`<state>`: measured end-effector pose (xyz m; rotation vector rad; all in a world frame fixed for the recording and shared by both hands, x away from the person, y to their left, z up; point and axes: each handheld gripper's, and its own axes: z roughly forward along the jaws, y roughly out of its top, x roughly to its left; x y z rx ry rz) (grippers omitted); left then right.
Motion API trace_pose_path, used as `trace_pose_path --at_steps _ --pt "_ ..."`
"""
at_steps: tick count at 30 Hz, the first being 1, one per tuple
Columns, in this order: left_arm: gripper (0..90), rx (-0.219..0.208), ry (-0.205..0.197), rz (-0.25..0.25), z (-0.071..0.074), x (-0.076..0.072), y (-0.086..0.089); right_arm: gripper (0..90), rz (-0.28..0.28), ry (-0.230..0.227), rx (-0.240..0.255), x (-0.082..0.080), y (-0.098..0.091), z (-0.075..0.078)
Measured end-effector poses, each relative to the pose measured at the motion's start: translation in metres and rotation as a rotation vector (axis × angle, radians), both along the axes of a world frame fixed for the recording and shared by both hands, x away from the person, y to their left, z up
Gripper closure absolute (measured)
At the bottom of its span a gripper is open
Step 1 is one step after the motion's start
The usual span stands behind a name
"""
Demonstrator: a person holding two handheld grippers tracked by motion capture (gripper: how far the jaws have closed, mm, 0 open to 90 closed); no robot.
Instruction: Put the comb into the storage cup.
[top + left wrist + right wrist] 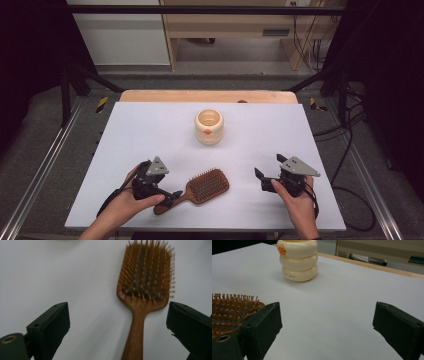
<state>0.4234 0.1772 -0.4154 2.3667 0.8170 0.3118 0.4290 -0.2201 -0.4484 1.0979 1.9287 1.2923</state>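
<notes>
Picking up the brush (205, 187), which lies bristles up on the white surface (150, 130) near the front, the wide-open left claw (172, 194) should slide around its handle (135, 335) and squeeze gently, while the open, empty right claw (260, 178) waits beside it.

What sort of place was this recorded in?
Probably a lab recording station: a white-topped table inside a black metal frame, loose cables on grey carpet, and a wooden paddle hairbrush as prop.
</notes>
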Motion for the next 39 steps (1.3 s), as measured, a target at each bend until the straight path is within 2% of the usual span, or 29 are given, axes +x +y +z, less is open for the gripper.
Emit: trace_pose_path --at_steps 2,4,6,9,11,19,24,30,39 --pt "6.8 0.045 0.019 -0.021 -0.006 0.000 -0.007 8.7 -0.005 0.002 -0.001 0.001 0.000 -0.001" --pt "7.8 0.066 0.038 -0.038 -0.010 0.000 -0.014 8.7 -0.004 0.007 -0.006 0.001 0.000 -0.001" --pt "8.6 0.091 0.041 -0.059 -0.014 0.000 -0.020 8.6 -0.003 0.005 -0.006 0.000 0.000 -0.001" --pt "11.6 0.124 0.042 -0.065 -0.018 0.001 -0.026 8.6 0.001 0.009 -0.018 -0.001 0.002 -0.002" --pt "13.8 0.136 0.057 -0.083 -0.019 0.001 -0.029 8.5 0.002 0.010 -0.028 -0.001 0.003 -0.002" --pt "23.2 0.162 0.130 -0.136 -0.022 0.006 -0.033 8.6 0.006 0.019 -0.032 0.001 0.003 -0.003" --pt "31.7 0.170 0.144 -0.155 -0.024 0.006 -0.034 8.7 0.010 0.024 -0.037 0.001 0.004 -0.004" --pt "47.1 0.182 0.163 -0.178 -0.028 0.009 -0.032 9.1 0.016 0.032 -0.045 0.001 0.005 -0.005" --pt "56.9 0.213 0.173 -0.200 -0.032 0.007 -0.036 9.5 0.023 0.039 -0.050 0.001 0.006 -0.005"
